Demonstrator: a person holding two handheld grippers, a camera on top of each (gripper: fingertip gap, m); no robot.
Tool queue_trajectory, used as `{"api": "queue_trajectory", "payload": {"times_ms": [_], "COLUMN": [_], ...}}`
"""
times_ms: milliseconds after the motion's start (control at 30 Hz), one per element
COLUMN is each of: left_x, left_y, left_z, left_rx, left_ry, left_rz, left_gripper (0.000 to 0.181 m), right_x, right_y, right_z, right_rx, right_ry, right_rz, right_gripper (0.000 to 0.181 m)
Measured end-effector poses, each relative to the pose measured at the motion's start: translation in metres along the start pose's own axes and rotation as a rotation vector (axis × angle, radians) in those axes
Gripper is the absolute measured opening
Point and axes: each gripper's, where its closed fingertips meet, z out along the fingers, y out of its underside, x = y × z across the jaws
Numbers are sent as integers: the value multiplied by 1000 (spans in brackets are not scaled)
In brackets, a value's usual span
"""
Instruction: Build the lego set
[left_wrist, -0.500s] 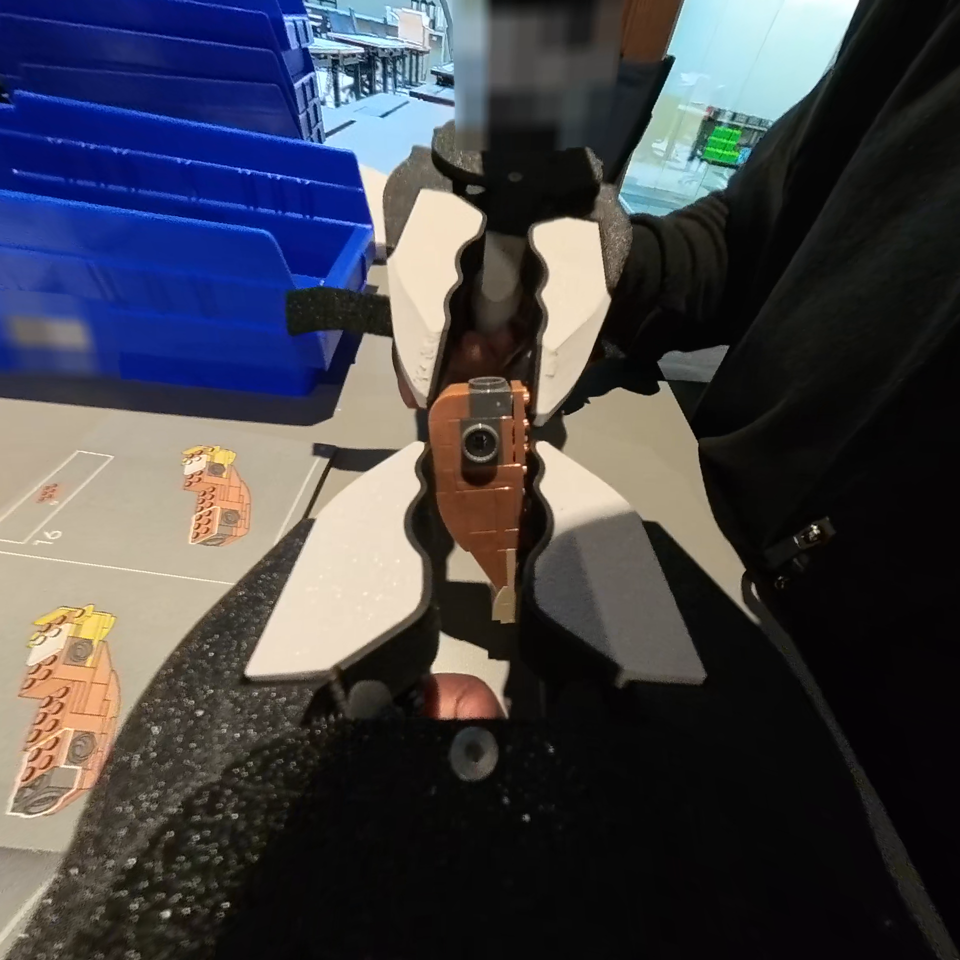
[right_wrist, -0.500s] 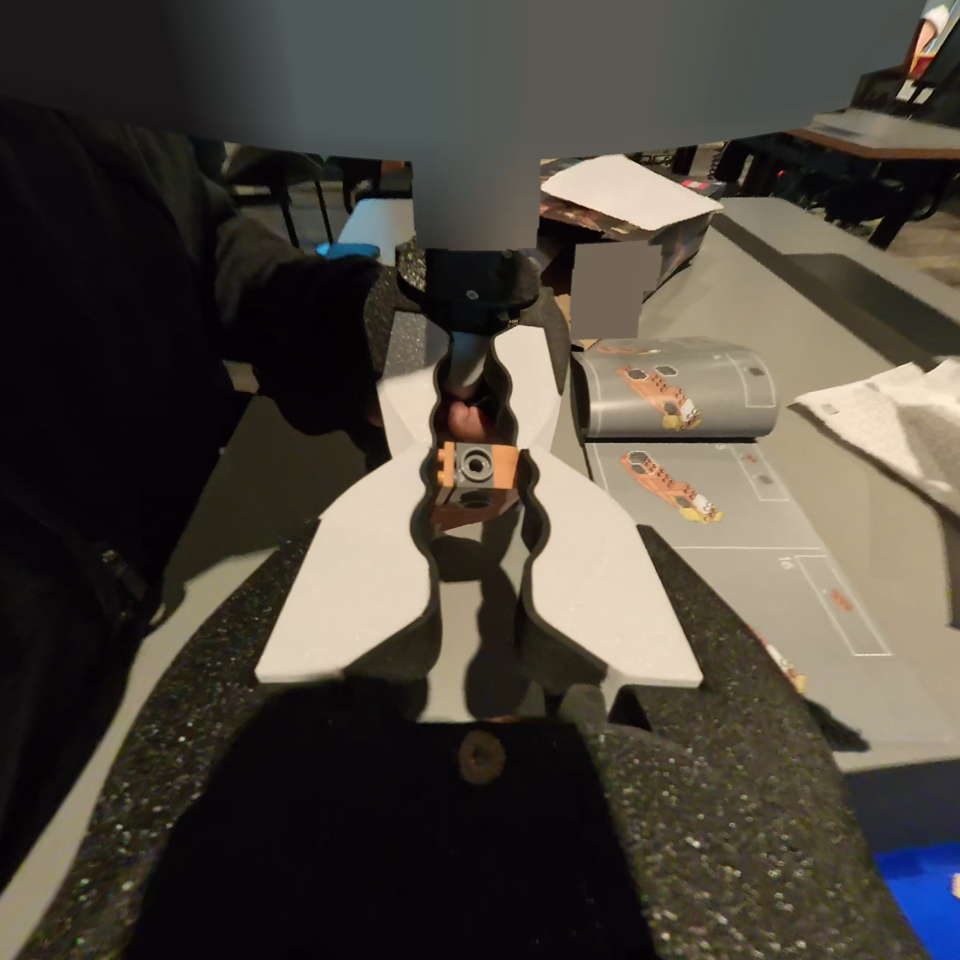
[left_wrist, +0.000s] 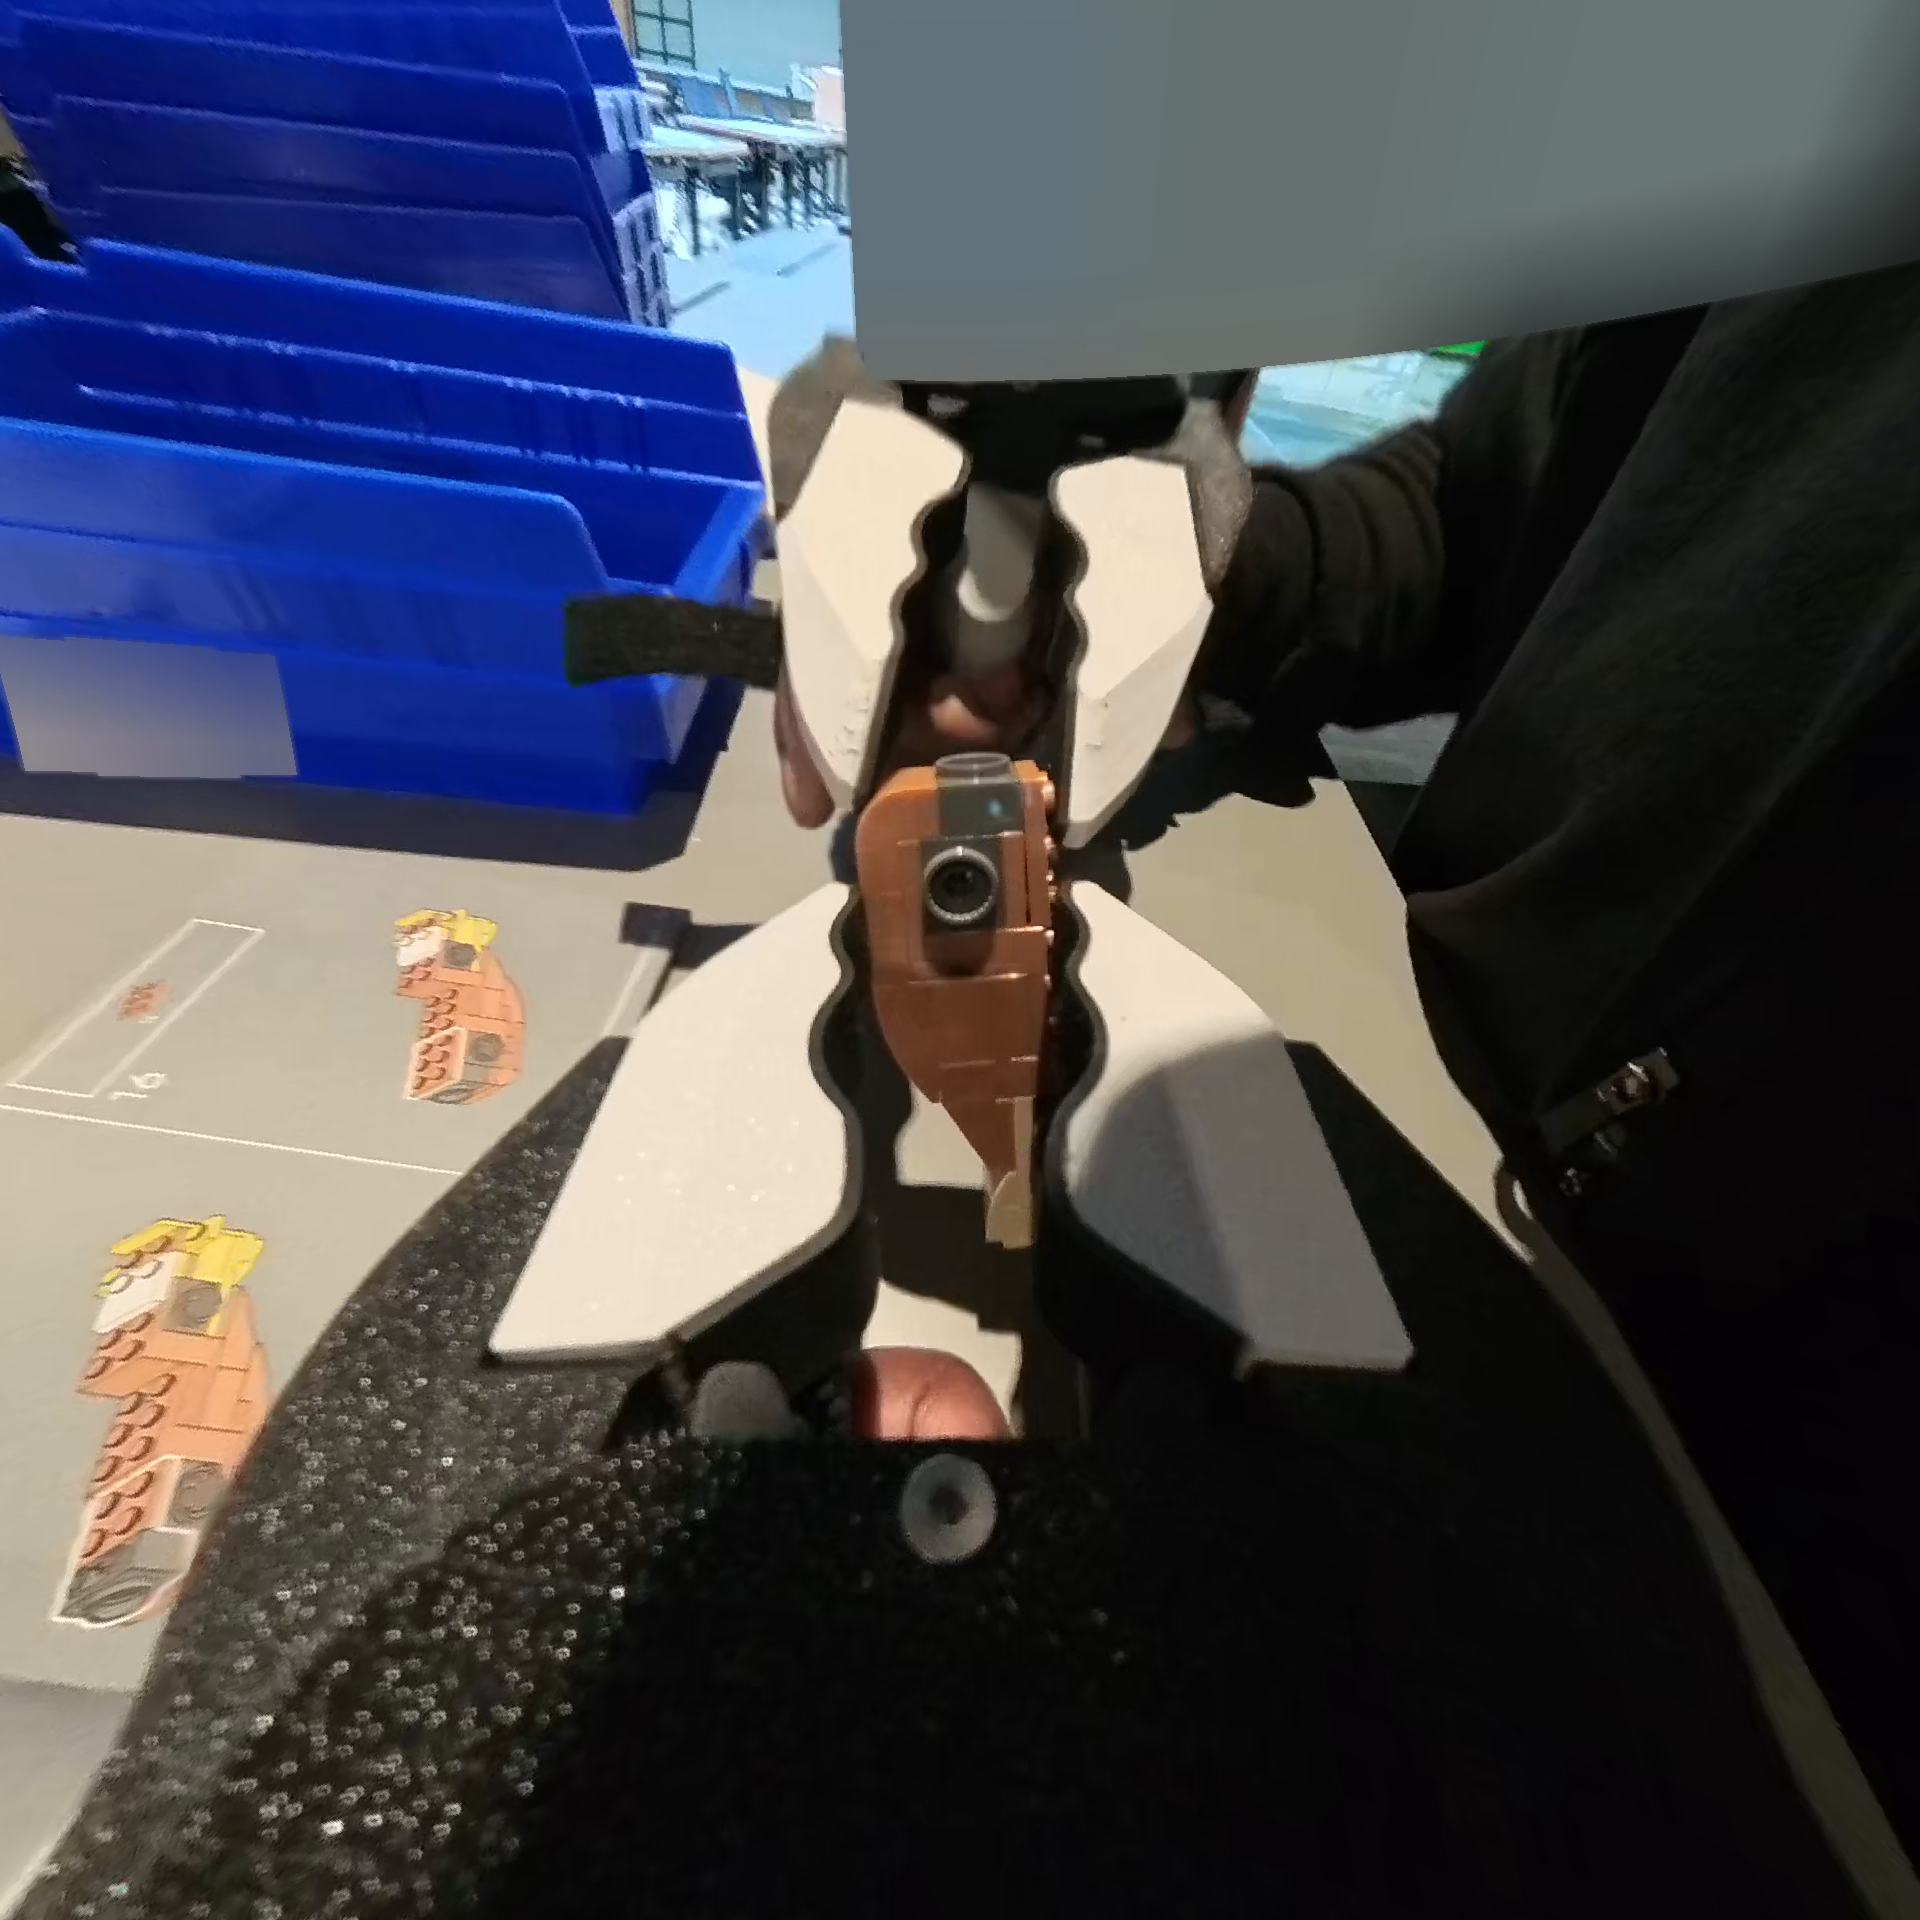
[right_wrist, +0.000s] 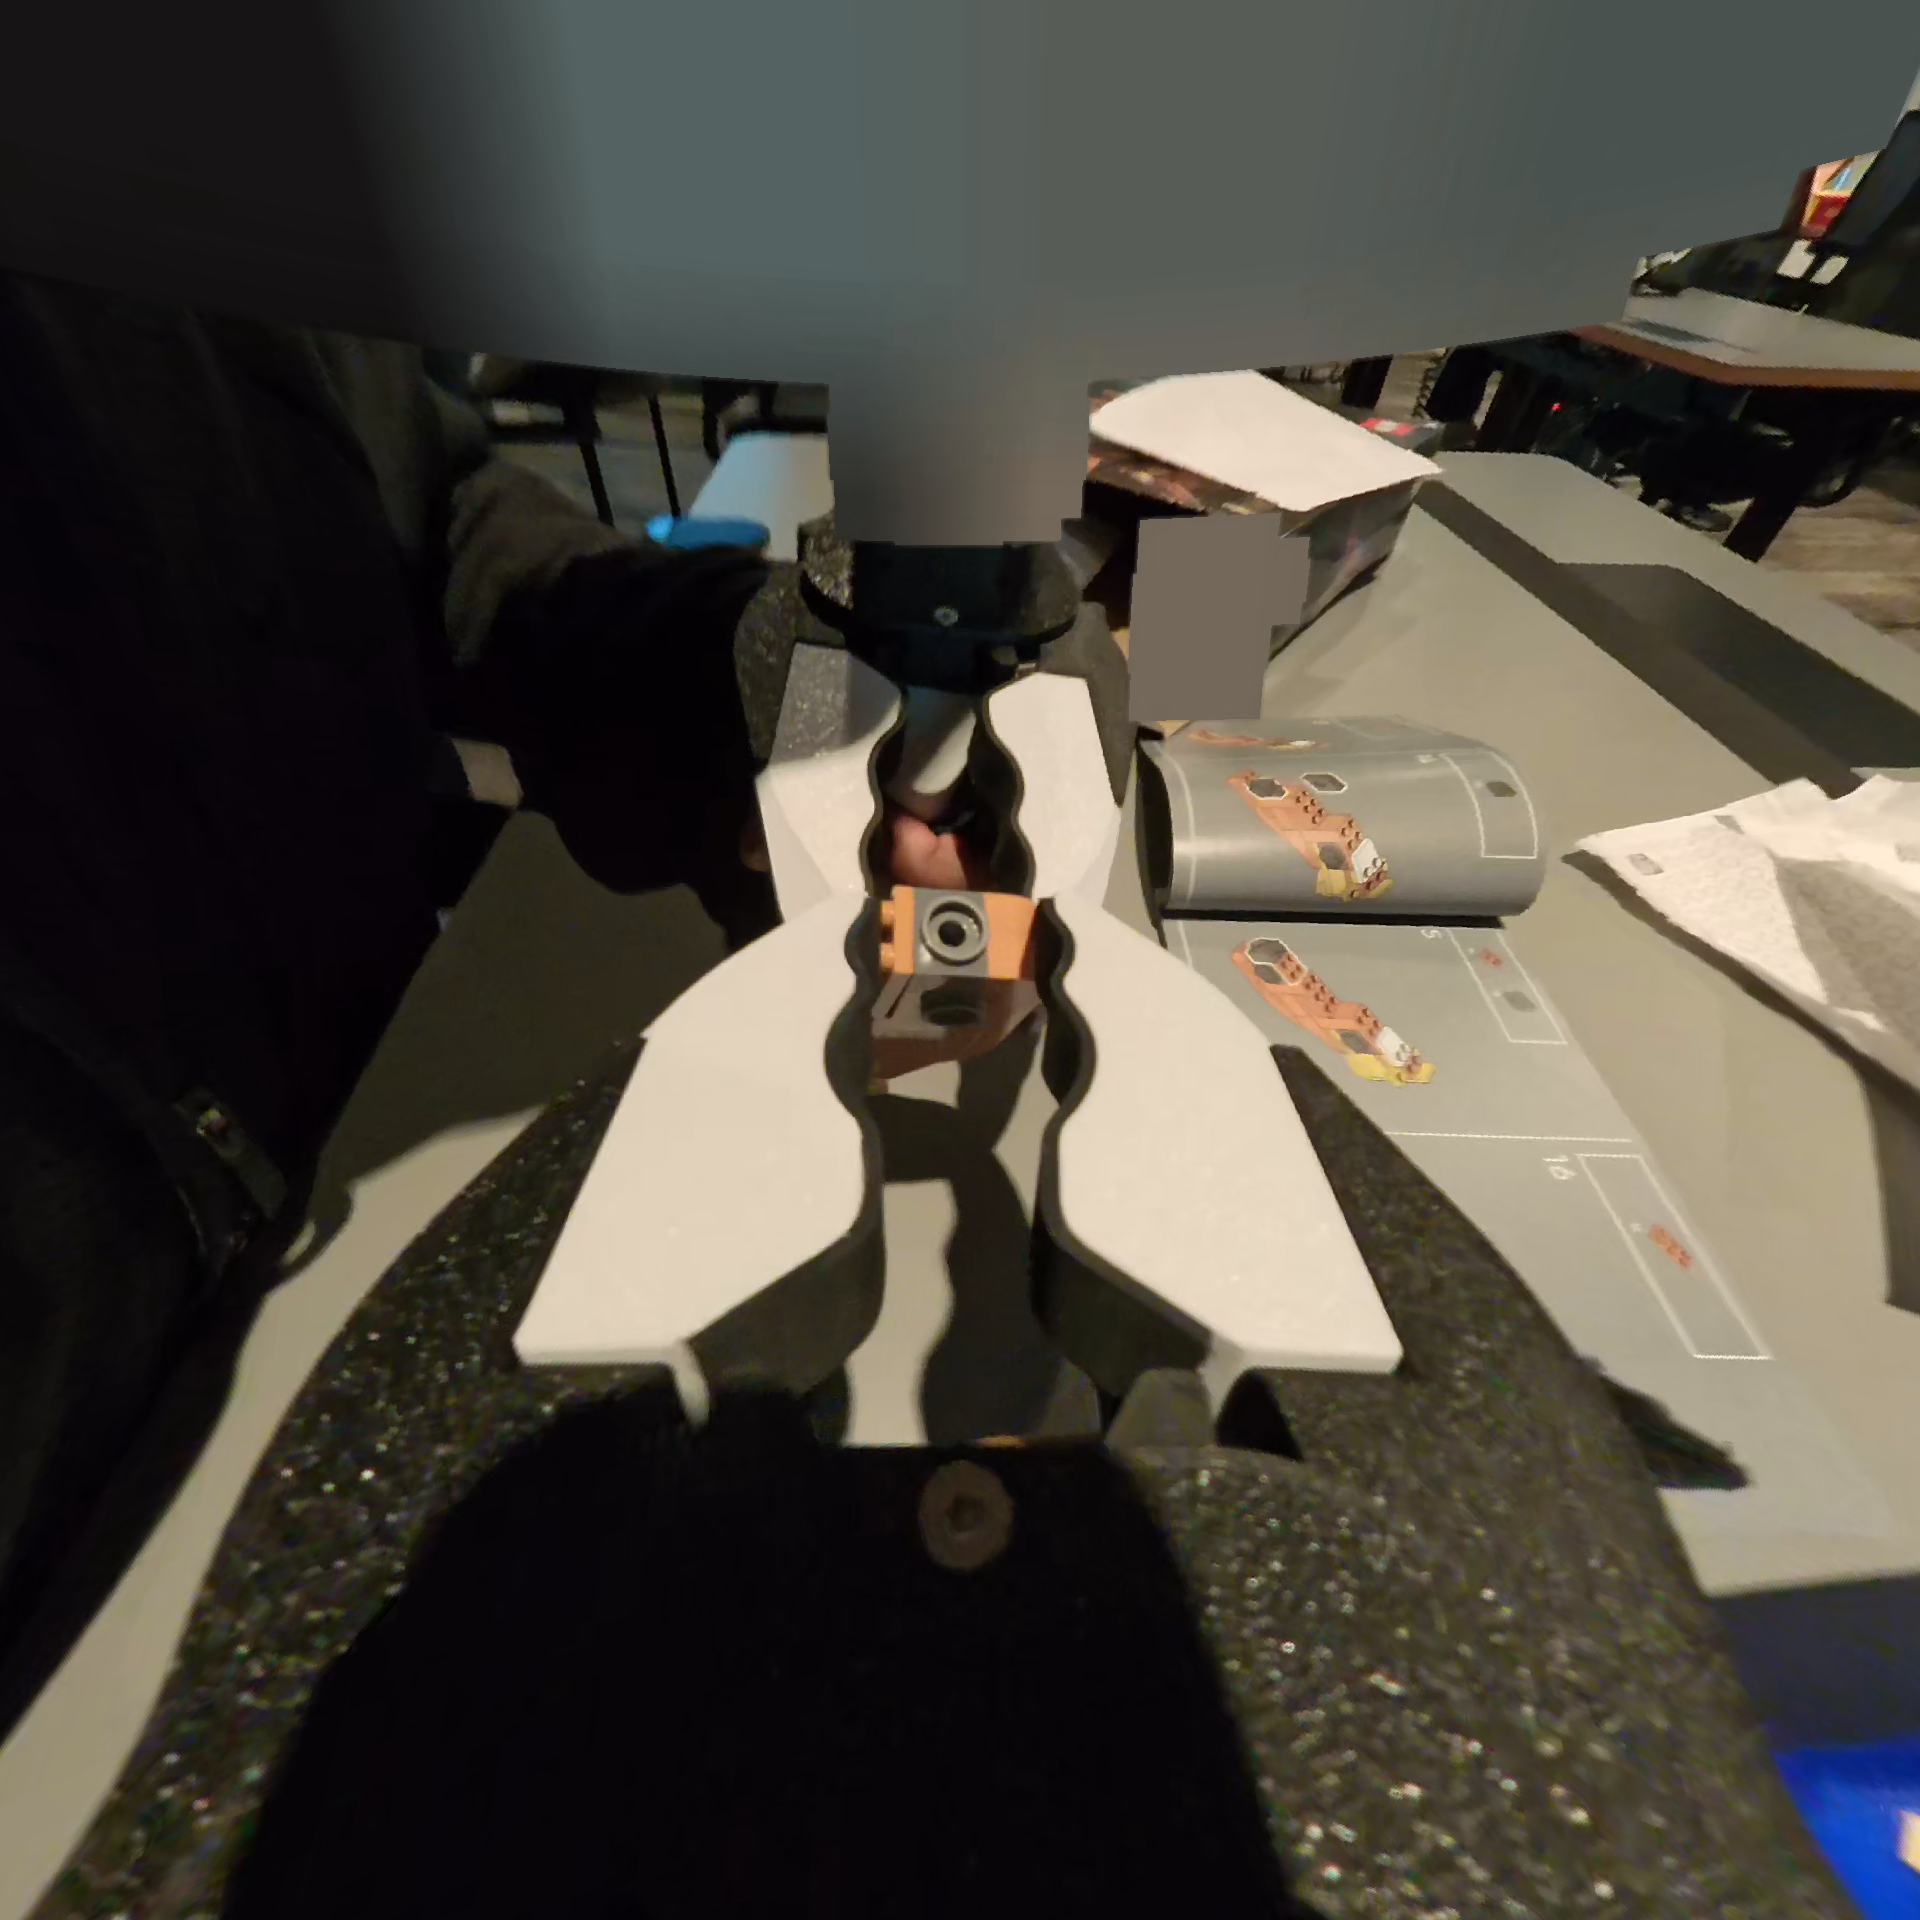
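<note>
A brown lego assembly with dark grey studded pieces is held in the air between both grippers. My left gripper is shut on its sides, with its tapered tan tip pointing back toward the camera. My right gripper comes from the opposite side and meets the assembly's far end. In the right wrist view my right gripper is shut on that end, an orange-brown face with a grey round stud. The left gripper shows just beyond it.
Blue storage bins stand at the back left. A grey instruction sheet lies on the table, and shows with a curled page. White paper lies at the right. A person in black clothing stands close. Only a small space, under 4 cm, lies between the two pairs of fingers.
</note>
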Motion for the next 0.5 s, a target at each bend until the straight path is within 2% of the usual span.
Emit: {"api": "queue_trajectory", "payload": {"times_ms": [167, 500], "left_x": [-4, -2], "left_y": [-5, -4], "left_z": [-2, -1], "left_rx": [44, 28], "left_ry": [-10, 2], "left_rz": [-28, -24], "left_gripper": [33, 33], "right_x": [7, 3], "right_y": [0, 3], "right_z": [-3, -3], "right_rx": [54, 54], "right_ry": [8, -3], "right_rz": [111, 55], "right_gripper": [38, 32]}}
